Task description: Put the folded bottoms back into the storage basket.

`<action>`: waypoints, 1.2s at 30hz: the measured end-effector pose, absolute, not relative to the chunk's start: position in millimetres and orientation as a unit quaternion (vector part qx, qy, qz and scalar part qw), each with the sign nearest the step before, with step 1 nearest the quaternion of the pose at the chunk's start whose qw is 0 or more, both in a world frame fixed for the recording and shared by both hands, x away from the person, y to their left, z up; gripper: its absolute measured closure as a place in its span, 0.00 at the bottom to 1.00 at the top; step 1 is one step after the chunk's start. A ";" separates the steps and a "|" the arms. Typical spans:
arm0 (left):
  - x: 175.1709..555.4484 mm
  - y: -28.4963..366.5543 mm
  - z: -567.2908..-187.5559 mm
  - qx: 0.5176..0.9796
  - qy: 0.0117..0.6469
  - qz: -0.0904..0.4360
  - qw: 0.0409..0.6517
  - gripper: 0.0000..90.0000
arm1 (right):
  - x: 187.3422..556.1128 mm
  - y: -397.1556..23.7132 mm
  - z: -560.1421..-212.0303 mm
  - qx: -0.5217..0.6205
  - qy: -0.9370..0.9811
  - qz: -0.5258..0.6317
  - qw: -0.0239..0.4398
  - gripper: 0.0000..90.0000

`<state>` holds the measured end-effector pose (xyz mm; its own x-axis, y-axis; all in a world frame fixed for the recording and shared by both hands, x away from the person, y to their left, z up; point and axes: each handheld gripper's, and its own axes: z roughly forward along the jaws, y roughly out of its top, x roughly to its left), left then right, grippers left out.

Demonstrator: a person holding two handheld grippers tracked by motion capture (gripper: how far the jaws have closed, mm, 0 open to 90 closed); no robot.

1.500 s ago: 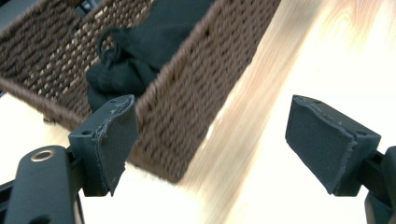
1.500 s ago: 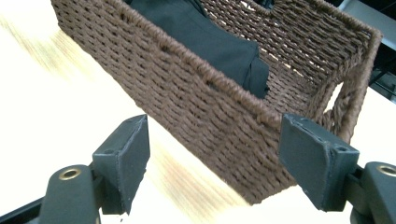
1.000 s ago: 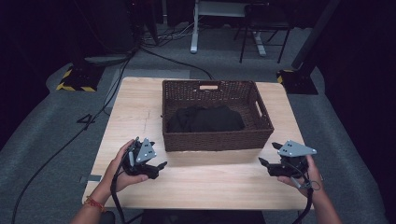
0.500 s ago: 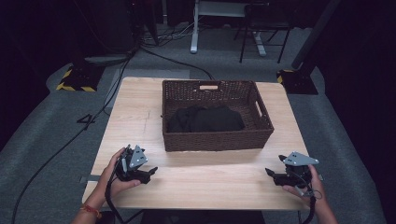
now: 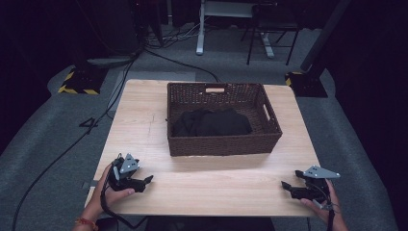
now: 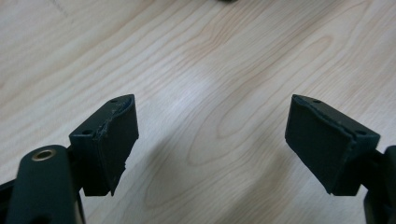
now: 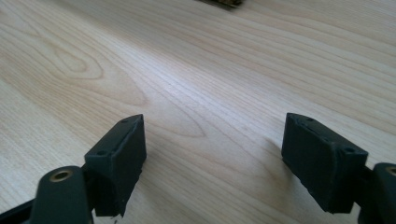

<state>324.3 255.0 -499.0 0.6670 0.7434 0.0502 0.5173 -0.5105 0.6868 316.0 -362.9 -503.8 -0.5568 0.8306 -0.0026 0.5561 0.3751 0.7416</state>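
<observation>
Hands come up from the near edge of a pale wooden table (image 5: 144,120), each holding one of my grippers. At the near left corner, my left gripper (image 5: 144,182) sits low over the wood in my left hand (image 5: 103,192), pointing right toward the middle of the table. Seen from the left gripper view, its jaws are spread wide with nothing between them but bare wood grain.

A brown wicker basket (image 5: 221,142) stands toward the far edge, centred between the left and right edges. A dark cloth (image 5: 211,122) lies bunched inside it, below the rim.

At the near right corner, my right gripper (image 5: 287,186) rests in my right hand (image 5: 327,204), pointing left. Its jaws also stand released and wide apart, gripping nothing, with plain tabletop beneath. Both grippers are well apart from the basket.
</observation>
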 end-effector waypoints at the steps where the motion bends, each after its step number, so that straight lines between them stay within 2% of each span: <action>1: 324.7 258.1 -502.9 0.847 0.381 0.166 0.332 0.20 | 315.4 -364.4 -504.1 0.433 0.804 0.358 0.194 0.25; 6: 325.5 264.2 -504.6 0.836 0.402 0.158 0.338 0.18 | 316.5 -365.7 -504.6 0.443 0.800 0.353 0.199 0.21; 36: 325.7 262.6 -505.0 0.832 0.411 0.158 0.337 0.17 | 316.7 -366.0 -504.7 0.450 0.796 0.352 0.201 0.21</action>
<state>325.7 262.6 -505.0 0.6122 0.7906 -0.0136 0.5768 -0.4348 0.6915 316.7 -366.0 -504.7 -0.5144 0.8575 -0.0028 0.5742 0.3469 0.7416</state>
